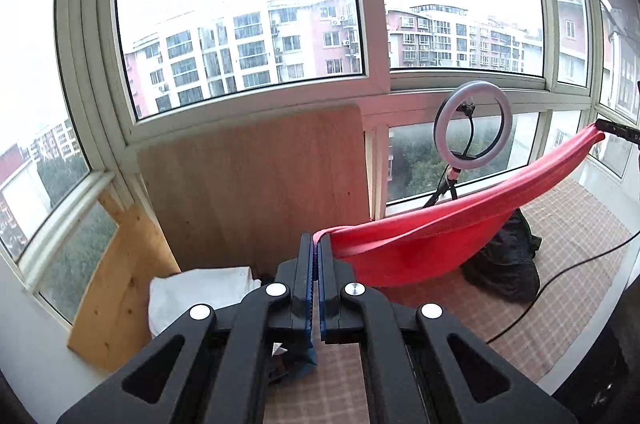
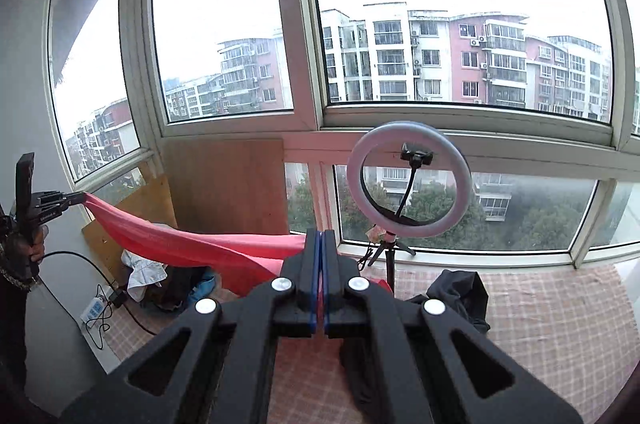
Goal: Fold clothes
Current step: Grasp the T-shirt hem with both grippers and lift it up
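- The left gripper [image 1: 316, 244] has its fingers pressed together, pinching one end of a red garment [image 1: 420, 244].
- The right gripper [image 2: 320, 244] likewise has its fingers clamped on the garment's other end.
- The red garment hangs stretched in the air between the two grippers, sagging in the middle, above a checked floor mat [image 2: 552, 308].
- A ring light [image 2: 408, 180] on a tripod stands behind the garment, by the window [image 2: 460, 24].
- A dark garment [image 1: 504, 264] lies on the mat just below the red one.
- White printing on the left gripper's body is too small to read.
- A white power strip [image 2: 93, 308] lies left of the mat.
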### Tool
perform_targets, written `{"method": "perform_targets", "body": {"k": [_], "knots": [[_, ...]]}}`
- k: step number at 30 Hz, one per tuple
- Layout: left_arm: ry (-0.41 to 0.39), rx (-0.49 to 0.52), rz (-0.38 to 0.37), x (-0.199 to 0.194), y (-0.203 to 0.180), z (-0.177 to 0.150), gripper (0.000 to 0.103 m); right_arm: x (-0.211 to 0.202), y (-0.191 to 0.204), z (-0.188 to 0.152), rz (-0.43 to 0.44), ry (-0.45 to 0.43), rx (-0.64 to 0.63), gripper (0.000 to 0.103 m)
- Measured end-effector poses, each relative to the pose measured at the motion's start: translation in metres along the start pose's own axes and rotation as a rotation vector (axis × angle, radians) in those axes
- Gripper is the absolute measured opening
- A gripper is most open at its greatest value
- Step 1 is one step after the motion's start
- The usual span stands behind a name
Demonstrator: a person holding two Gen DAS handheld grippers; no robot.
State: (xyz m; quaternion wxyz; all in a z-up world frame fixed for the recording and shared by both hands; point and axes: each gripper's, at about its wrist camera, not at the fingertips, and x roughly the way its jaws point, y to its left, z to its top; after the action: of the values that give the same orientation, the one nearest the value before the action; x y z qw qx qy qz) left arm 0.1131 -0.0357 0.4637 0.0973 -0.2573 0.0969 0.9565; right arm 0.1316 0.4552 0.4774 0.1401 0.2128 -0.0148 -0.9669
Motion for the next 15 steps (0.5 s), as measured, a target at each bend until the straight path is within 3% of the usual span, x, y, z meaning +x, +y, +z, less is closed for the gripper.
{"method": "perform_targets", "body": {"k": [2, 5, 8, 15], "knots": [[0.003, 0.058, 0.0, -0.025, -0.002, 0.0, 0.001, -0.026, 0.015, -0.009, -0.036, 0.015, -0.017, 0.001], [0.082, 0.122, -0.032, -0.039, -0.005, -0.032, 0.001, -0.052, 0.033, -0.038, -0.088, 0.074, -0.024, 0.001], [0.199, 0.169, -0.1, -0.039, -0.013, -0.085, 0.001, -0.057, 0.043, -0.092, -0.135, 0.165, 0.02, 0.001], [0.524, 0.155, -0.279, -0.004, -0.037, -0.246, 0.001, -0.038, 0.056, -0.264, -0.19, 0.465, 0.201, 0.001]]}}
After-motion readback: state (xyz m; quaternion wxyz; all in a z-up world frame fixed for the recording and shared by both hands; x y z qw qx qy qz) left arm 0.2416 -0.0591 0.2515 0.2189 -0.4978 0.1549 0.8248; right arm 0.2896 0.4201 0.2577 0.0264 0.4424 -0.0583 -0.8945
